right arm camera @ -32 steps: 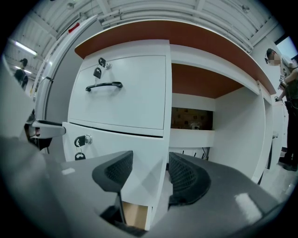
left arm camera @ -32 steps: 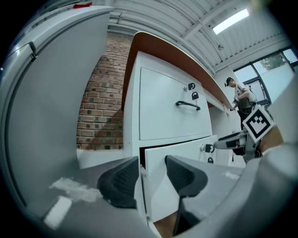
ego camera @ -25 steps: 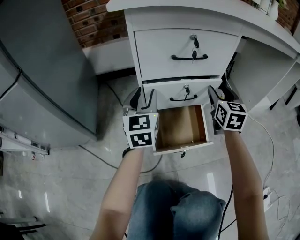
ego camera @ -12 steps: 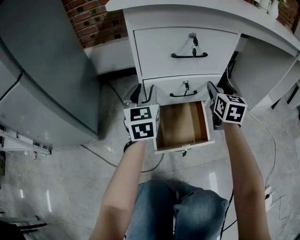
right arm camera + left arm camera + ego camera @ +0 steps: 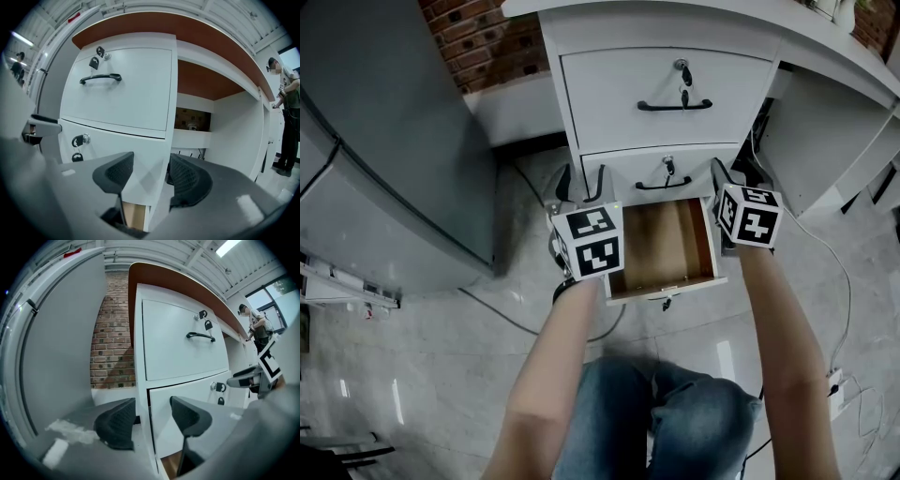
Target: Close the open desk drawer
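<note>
Beneath the white surface (image 5: 675, 14), at the foot of its pedestal (image 5: 656, 37), the lowest drawer (image 5: 661, 248) was seen pulled out over the floor (image 5: 441, 375), with its bare wooden bottom shown empty. The top drawer (image 5: 609, 94) and the middle drawer (image 5: 623, 173) above it were shut. The open drawer was judged to be a stiff, fairly light box on runners. Little force should be needed, though a push given at one side alone could skew it and make it bind. Its front panel (image 5: 667, 286) was judged the best place for a flat, centred push, since its handle could hardly be made out from above. The smooth painted faces were taken to be slippery for a pinch. The left gripper (image 5: 150, 416) was held at the drawer's left wall and the right gripper (image 5: 147, 176) at its right wall. The left fingers (image 5: 117, 420) had just been opened wider and were spread apart, with the white edge seen between them but not pressed. The right fingers (image 5: 115, 176) were likewise spread, the right wall seen between them and nothing clamped.
</note>
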`<state>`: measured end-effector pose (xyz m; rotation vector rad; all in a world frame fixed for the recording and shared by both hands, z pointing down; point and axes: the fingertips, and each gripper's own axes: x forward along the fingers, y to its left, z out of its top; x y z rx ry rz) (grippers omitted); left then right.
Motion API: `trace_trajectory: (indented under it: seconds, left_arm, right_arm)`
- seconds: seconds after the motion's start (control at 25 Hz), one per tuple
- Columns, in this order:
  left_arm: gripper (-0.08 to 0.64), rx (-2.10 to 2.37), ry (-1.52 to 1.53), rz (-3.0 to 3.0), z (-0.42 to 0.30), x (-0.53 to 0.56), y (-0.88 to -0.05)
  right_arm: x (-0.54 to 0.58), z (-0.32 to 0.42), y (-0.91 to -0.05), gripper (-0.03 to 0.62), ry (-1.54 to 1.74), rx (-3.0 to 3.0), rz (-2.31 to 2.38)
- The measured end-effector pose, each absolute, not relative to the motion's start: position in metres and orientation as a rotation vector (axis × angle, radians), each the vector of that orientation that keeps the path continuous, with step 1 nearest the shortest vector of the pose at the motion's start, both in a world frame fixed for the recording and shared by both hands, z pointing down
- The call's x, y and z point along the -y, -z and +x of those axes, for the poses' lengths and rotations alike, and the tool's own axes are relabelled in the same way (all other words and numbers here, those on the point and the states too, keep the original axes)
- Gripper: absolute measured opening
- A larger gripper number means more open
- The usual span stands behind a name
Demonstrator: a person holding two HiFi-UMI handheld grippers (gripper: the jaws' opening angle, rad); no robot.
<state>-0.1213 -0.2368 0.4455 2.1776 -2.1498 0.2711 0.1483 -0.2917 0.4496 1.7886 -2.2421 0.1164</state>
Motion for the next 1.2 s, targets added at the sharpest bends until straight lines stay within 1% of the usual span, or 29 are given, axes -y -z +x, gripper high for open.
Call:
trace_trajectory:
  seconds: [0.24,0.28,0.36,0.4,0.44,0.48,0.64,0.72,0.8,1.2]
  left_arm:
    - [0.25,2.107,-0.223,2.168,-0.126,0.236,-0.447]
    - [0.261,2.096,-0.207,2.156,-0.129,0.235,-0.448]
    - [0.291,2.073,-0.193,2.151,-0.133,0.236,-0.449]
    - [0.295,2.068,-0.205,2.158,-0.133,0.236,-0.449]
    - [0.296,2.068,-0.225,2.167,-0.133,0.237,-0.448]
    - [0.299,2.07,-0.244,2.174,-0.133,0.238,-0.447]
    - [0.304,2.066,-0.247,2.169,-0.135,0.242,-0.447]
    - [0.304,2.076,-0.241,2.161,-0.136,0.243,-0.447]
    - [0.304,2.079,-0.241,2.152,-0.136,0.245,-0.448]
    - [0.298,2.095,-0.24,2.153,-0.136,0.247,-0.447]
  right_arm:
    - [0.293,0.145,-0.45,0.235,-0.162,2.269,1.766]
    - [0.292,0.141,-0.451,0.211,-0.161,2.268,1.757]
    - [0.29,0.133,-0.451,0.122,-0.115,2.245,1.743]
    - [0.29,0.132,-0.45,0.105,-0.103,2.237,1.753]
    - [0.29,0.132,-0.45,0.101,-0.109,2.235,1.774]
    - [0.291,0.134,-0.45,0.11,-0.121,2.236,1.796]
    - [0.295,0.141,-0.449,0.181,-0.155,2.243,1.814]
    - [0.297,0.144,-0.449,0.227,-0.184,2.255,1.81]
    - [0.3,0.147,-0.45,0.254,-0.214,2.261,1.807]
    - [0.302,0.146,-0.45,0.259,-0.208,2.28,1.813]
